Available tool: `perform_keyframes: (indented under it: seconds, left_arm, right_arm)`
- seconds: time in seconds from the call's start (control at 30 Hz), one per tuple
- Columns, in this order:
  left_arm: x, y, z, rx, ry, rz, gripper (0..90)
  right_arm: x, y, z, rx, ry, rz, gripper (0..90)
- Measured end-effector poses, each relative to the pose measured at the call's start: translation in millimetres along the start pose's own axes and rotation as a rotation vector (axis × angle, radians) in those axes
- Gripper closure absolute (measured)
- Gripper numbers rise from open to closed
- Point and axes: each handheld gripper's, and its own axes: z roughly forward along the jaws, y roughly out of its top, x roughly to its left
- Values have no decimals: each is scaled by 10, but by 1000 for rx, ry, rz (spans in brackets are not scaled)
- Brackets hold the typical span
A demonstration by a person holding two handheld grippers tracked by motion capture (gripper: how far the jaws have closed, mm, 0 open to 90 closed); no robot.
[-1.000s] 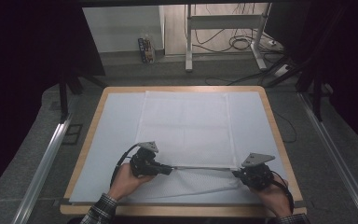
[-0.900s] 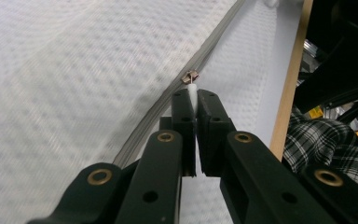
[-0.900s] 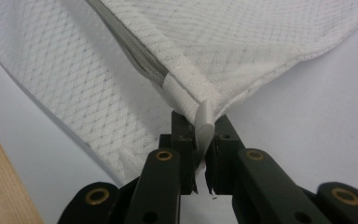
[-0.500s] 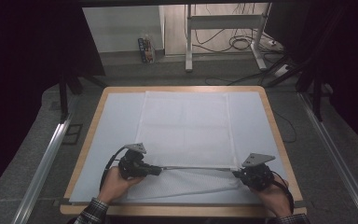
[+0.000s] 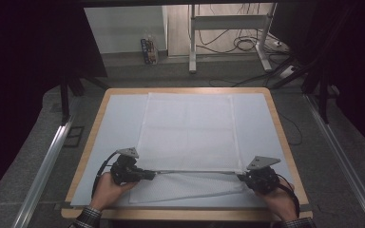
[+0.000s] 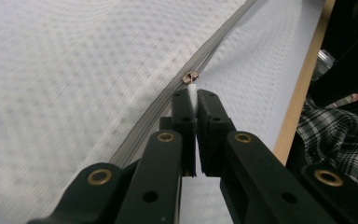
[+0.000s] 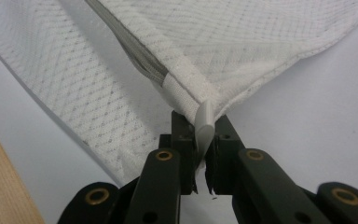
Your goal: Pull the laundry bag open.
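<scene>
White mesh bag (image 5: 190,137) lying flat on the pale blue mat (image 5: 116,123), mat on the wood-edged table (image 5: 278,118), bag roughly centred and reaching down to the near edge. Grey zipper (image 5: 195,171) running straight across the bag's near part, pulled taut between both tools. Left gripper (image 5: 145,175) down at the near left, held in the left hand (image 5: 108,189), jaws pressed together on the little white pull tab (image 6: 192,93) of the zipper, metal slider (image 6: 189,77) sitting just past the jaw tips. Right gripper (image 5: 245,177) at the near right in the right hand (image 5: 279,199), jaws pinched on a small grey-white loop (image 7: 204,120) at the bag's corner, right where the zipper tape ends. Mesh looks a bit lifted and creased near both grips, flat everywhere else. Plaid sleeve (image 6: 335,135) visible off the table edge in the left gripper view. Floor behind the table with cables (image 5: 240,42) and a metal frame stand (image 5: 228,35).
</scene>
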Motion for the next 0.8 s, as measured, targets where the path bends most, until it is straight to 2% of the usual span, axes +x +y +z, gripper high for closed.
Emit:
perform_keyframes:
  seconds: [0.3, 0.8]
  left_arm:
    - [71, -156, -164, -18, 31, -39, 875]
    - [123, -318, -300, -27, 76, -73, 875]
  right_arm:
    - [-8, -9, -3, 5, -5, 1, 820]
    - [-18, -25, -8, 5, -6, 14, 820]
